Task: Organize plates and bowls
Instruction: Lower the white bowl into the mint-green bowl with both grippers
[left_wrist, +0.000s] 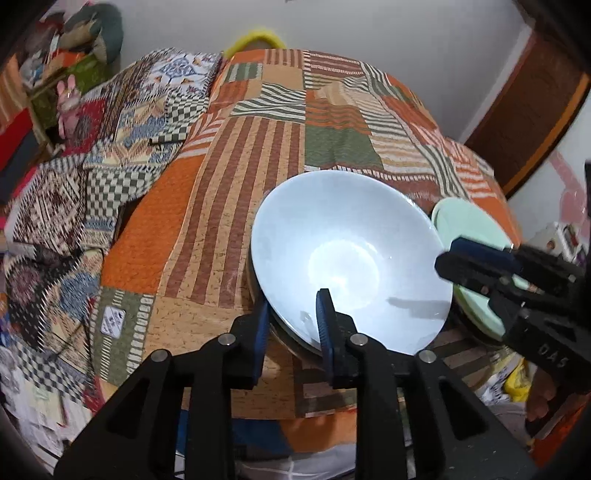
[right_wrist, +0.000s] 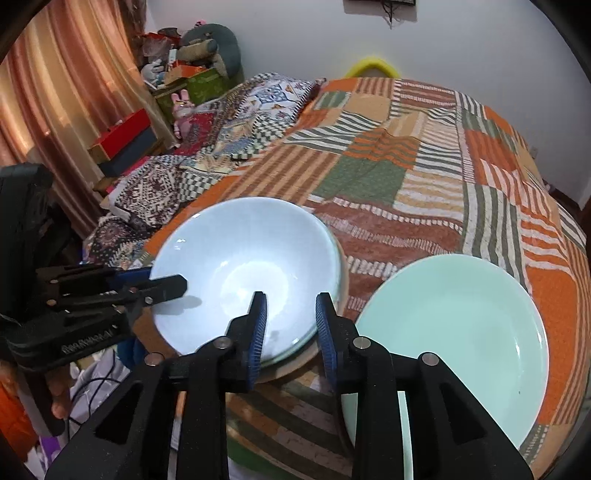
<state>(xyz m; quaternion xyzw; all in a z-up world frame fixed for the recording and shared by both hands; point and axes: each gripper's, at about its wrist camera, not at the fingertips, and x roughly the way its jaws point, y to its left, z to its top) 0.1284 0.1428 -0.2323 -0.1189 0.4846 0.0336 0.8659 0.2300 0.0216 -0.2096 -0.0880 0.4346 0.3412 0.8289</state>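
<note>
A pale blue-white bowl (left_wrist: 343, 254) (right_wrist: 243, 266) sits on a stack of dishes near the front edge of the bed; a greenish rim and a tan plate (right_wrist: 306, 363) show under it. My left gripper (left_wrist: 293, 314) straddles the bowl's near-left rim, one finger inside and one outside, with a gap, so it is open. My right gripper (right_wrist: 291, 314) straddles the near-right rim the same way and is also open. Each gripper shows in the other's view, the right gripper (left_wrist: 448, 254) and the left gripper (right_wrist: 166, 280). To the right lies a mint-green plate (right_wrist: 454, 332) (left_wrist: 469, 225).
The dishes rest on an orange, green and striped patchwork quilt (left_wrist: 258, 166) covering a bed. A second patterned blanket (left_wrist: 110, 147) lies rumpled on the left. Boxes and soft toys (right_wrist: 184, 74) pile up by a curtain (right_wrist: 55, 92). A brown door (left_wrist: 535, 110) stands at the right.
</note>
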